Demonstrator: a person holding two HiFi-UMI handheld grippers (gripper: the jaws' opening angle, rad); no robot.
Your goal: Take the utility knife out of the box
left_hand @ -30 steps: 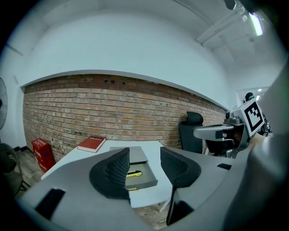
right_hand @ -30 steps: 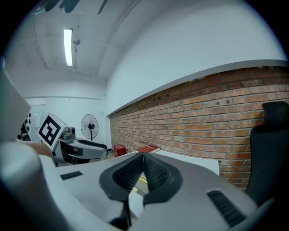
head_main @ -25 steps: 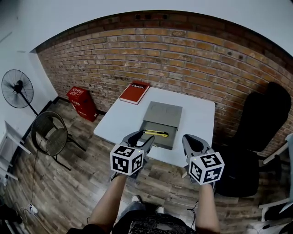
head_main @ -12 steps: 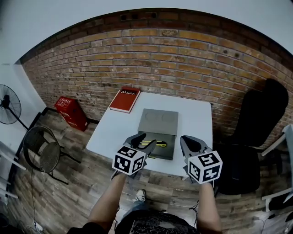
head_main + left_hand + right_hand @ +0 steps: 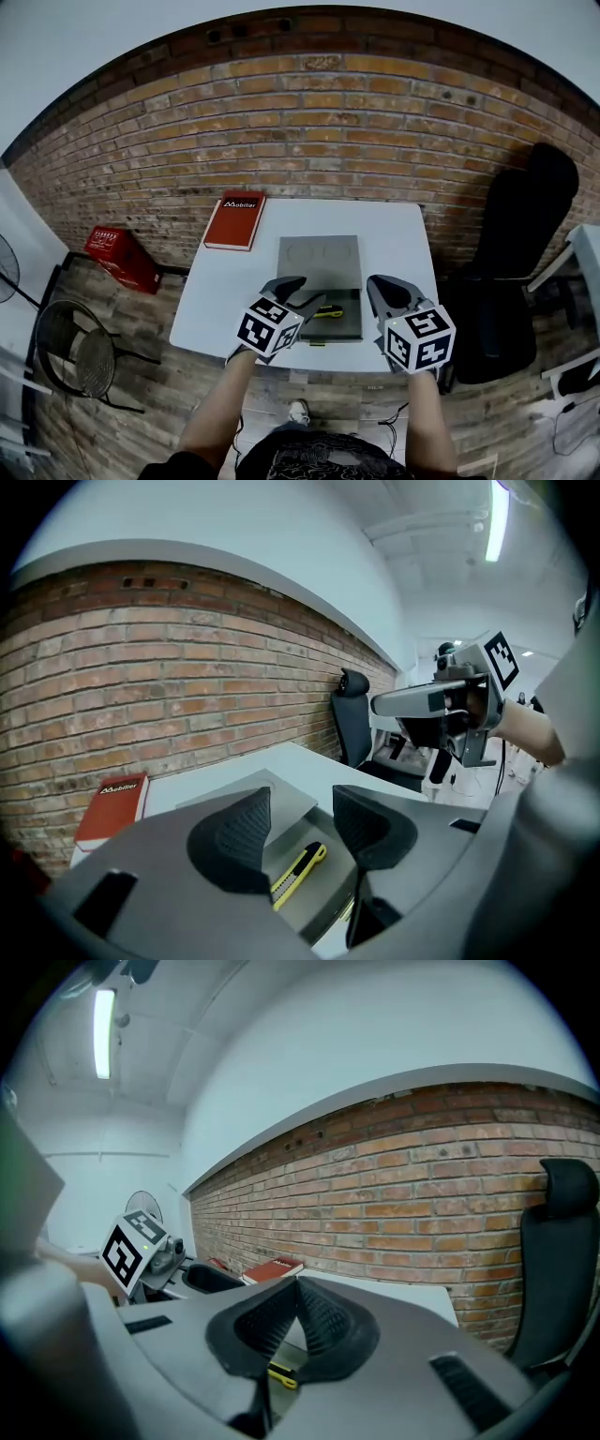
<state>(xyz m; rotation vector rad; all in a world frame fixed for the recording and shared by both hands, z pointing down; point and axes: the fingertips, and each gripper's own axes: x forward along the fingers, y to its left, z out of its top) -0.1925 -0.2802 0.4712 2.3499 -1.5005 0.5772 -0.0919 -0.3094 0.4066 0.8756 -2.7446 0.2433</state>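
Note:
The yellow and black utility knife (image 5: 329, 311) lies inside the open grey box (image 5: 319, 255) on the white table (image 5: 223, 286). My left gripper (image 5: 298, 293) hovers above the box's near left corner, and its jaws stand open and empty. In the left gripper view the knife (image 5: 300, 873) shows through the gap of that gripper (image 5: 300, 825), lying in the box's tray (image 5: 328, 885). My right gripper (image 5: 386, 292) hangs at the box's near right side. Its pads (image 5: 298, 1321) are pressed together with nothing between them, and the knife's tip (image 5: 280, 1376) peeks out below them.
A red book (image 5: 234, 220) lies at the table's far left corner. A black office chair (image 5: 525, 246) stands to the right, against the brick wall. On the floor at left are a red crate (image 5: 117, 258) and a wire chair (image 5: 71, 351).
Both grippers have come forward over the table's near edge, closer to the box. The left gripper now partly covers the box's near left corner. Their jaws have not changed.

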